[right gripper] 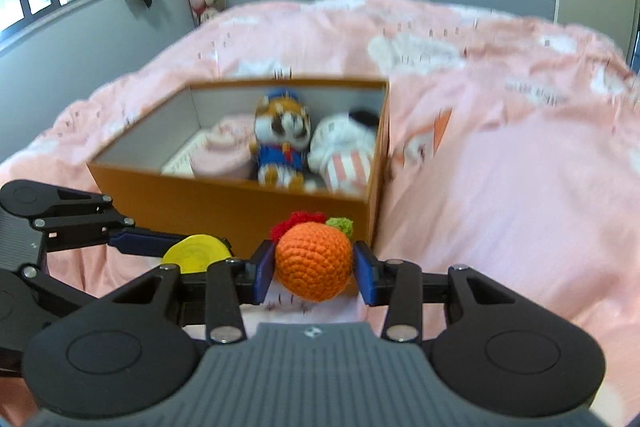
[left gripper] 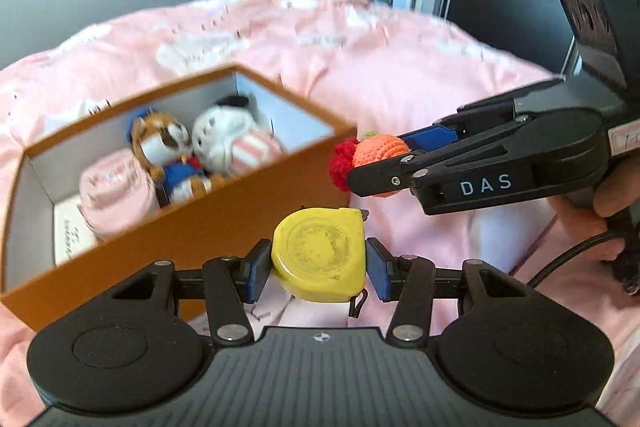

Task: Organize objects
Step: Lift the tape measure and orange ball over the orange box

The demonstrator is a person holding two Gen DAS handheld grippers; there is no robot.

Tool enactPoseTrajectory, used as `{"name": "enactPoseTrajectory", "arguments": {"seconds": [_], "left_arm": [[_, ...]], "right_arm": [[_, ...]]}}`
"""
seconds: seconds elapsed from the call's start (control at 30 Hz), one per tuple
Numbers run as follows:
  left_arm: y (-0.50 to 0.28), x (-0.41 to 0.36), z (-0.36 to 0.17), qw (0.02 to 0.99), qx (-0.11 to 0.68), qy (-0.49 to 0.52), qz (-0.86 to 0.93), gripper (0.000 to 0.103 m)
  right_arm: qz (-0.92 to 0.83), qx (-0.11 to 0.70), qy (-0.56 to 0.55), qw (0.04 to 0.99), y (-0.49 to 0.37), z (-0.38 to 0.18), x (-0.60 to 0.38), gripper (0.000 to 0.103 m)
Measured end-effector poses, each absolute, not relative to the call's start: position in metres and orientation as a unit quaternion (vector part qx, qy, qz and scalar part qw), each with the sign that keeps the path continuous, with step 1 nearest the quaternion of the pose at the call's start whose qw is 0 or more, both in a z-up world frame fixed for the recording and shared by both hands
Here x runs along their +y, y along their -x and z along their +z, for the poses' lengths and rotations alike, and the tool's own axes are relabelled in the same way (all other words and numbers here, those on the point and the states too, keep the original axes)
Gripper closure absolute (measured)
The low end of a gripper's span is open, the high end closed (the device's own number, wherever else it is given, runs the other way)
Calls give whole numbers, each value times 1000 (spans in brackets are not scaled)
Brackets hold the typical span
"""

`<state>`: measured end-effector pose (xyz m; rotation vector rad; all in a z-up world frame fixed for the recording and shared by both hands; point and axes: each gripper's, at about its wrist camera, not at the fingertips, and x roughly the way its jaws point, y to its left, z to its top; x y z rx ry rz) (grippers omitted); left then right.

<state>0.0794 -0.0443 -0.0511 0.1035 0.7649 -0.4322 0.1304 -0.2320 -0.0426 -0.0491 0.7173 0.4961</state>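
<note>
Left gripper [left gripper: 318, 267] clamps a round yellow plastic tape measure [left gripper: 320, 254]; right gripper [right gripper: 314, 269] squeezes an orange crocheted fruit [right gripper: 314, 267]. Either could clip the orange cardboard box [right gripper: 236, 205] wall and drop outside.

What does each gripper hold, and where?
Left gripper clamps the yellow tape measure across its sides; right gripper clamps the orange crocheted fruit across its middle.

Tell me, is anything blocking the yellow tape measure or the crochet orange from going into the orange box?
Only the box's near wall. The left gripper holds the tape measure and the right gripper the crochet orange in front of it; both must clear the rim. The box's left end looks free.
</note>
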Motion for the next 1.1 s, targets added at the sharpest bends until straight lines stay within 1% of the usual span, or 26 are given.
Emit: {"name": "enactPoseTrajectory", "arguments": {"seconds": [0.23, 0.33, 0.43, 0.6, 0.8, 0.93, 1.1], "left_arm": [[-81, -18, -9, 922, 329, 35, -201, 46], [-88, -10, 2, 932, 312, 47, -177, 46], [-102, -3, 7, 934, 317, 61, -153, 46], [-133, 9, -2, 925, 359, 93, -88, 46], [-158, 20, -21, 913, 383, 115, -79, 46], [-169, 26, -31, 907, 394, 125, -79, 46], [-178, 28, -40, 900, 407, 136, -82, 46]], "right_arm": [[242, 298, 33, 923, -131, -5, -233, 59], [248, 292, 54, 922, -139, 2, -223, 59], [258, 289, 81, 918, -152, 6, -208, 59], [262, 324, 154, 896, -185, -1, -176, 59], [258, 366, 222, 866, -219, -28, -148, 59], [252, 403, 249, 844, -236, -44, -138, 59], [242, 415, 264, 836, -247, -51, -135, 59]]}}
